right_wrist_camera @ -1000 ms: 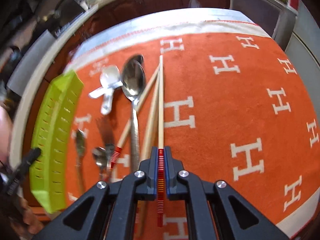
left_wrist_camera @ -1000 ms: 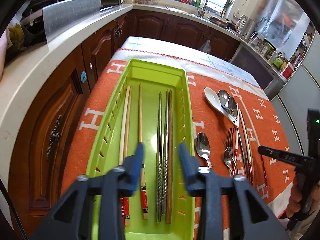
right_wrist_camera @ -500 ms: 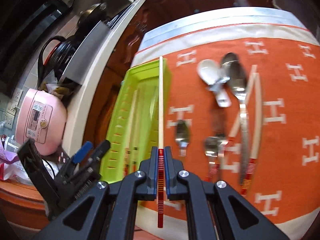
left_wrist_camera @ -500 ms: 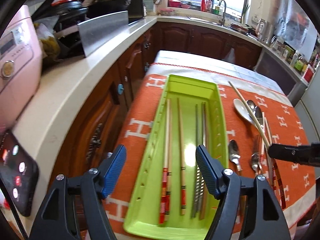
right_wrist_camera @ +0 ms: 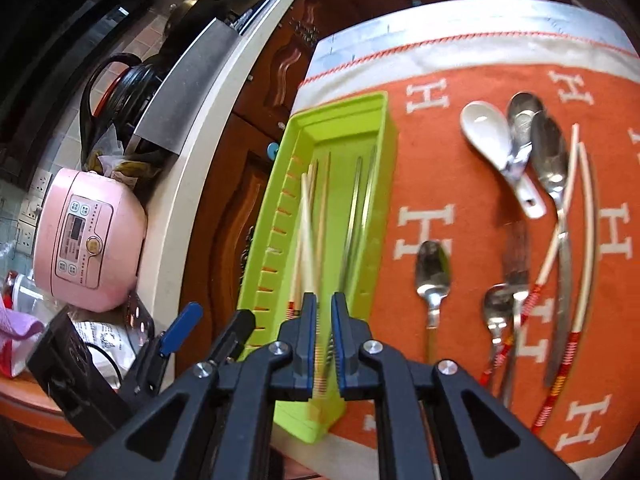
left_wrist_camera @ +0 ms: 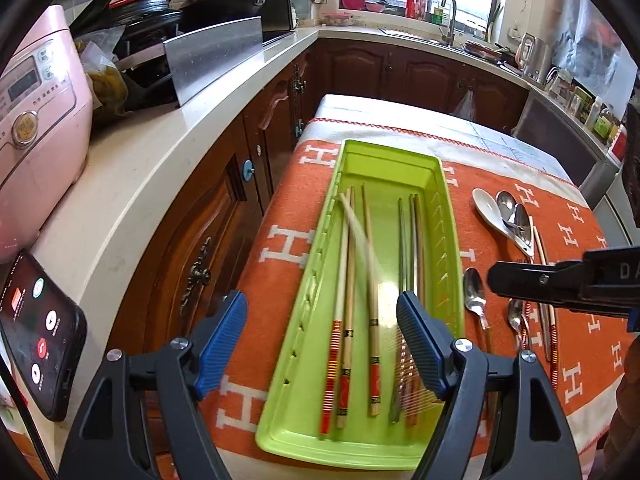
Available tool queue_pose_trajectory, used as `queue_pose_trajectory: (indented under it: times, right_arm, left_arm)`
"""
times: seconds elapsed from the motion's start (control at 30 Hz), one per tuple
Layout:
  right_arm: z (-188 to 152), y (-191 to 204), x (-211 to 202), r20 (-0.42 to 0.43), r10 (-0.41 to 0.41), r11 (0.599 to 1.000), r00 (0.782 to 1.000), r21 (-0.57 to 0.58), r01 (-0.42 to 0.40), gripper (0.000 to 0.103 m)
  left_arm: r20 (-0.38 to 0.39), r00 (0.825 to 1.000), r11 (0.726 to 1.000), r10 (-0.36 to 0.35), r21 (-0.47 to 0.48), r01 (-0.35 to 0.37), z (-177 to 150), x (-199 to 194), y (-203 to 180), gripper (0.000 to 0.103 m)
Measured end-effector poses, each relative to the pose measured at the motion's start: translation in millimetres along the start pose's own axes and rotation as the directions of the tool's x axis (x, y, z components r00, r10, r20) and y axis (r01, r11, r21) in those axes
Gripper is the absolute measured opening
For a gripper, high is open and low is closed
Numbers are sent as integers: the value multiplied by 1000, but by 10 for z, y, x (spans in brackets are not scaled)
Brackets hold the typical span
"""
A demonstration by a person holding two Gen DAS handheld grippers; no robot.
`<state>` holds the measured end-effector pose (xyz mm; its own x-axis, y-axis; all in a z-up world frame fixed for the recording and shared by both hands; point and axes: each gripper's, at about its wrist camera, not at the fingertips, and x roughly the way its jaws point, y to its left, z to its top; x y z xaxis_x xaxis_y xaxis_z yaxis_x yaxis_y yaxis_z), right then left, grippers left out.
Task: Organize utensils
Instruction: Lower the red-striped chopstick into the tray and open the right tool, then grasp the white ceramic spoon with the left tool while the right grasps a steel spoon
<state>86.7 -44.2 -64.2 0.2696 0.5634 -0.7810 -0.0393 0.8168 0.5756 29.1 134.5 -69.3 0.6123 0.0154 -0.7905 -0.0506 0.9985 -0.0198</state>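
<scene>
The right tongs (right_wrist_camera: 324, 340), carried from the orange cloth to above the green tray (left_wrist_camera: 450, 240), are opening, the striped chopstick (left_wrist_camera: 362, 236) dropping blurred inside (left tongs (left_wrist_camera: 322, 342) empty, widening).

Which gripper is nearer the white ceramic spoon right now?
Right. The right gripper is over the green tray's near end, beside the white ceramic spoon; the left gripper is beyond the tray's far side.

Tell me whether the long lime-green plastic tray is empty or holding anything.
Not empty. The lime-green plastic tray holds several chopsticks lengthwise: pale wooden ones with red-striped ends on one side, metal ones on the other.
</scene>
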Motion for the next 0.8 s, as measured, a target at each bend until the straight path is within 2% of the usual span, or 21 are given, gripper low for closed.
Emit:
queue_pose_trajectory:
  times: [0.1,0.3,0.47,0.6,0.8]
  right_arm:
    - [-5,-146,-124,20,-15,1000,1000,1,15,9]
    - [-43,-585,-450,92,-98,995,991,30,95,9]
    - [-84,-1004,-661,128,-160,984,979,102,148,9]
    - [-104,-1218,-730,128,-173,978,977,140,155,9]
    - [-116,-1359,-719,126,-167,980,978,135,150,9]
  left_arm:
    - [-1,1000,1000,-30,7,30,15,-3,-69,75]
    - [-13,998,998,-56,33,56,18,0,-237,75]
    - [-18,996,994,-83,65,84,32,-22,-424,75]
    - [-23,993,988,-112,105,114,40,-46,-607,75]
    - [-65,977,968,-204,135,212,46,-18,-913,75]
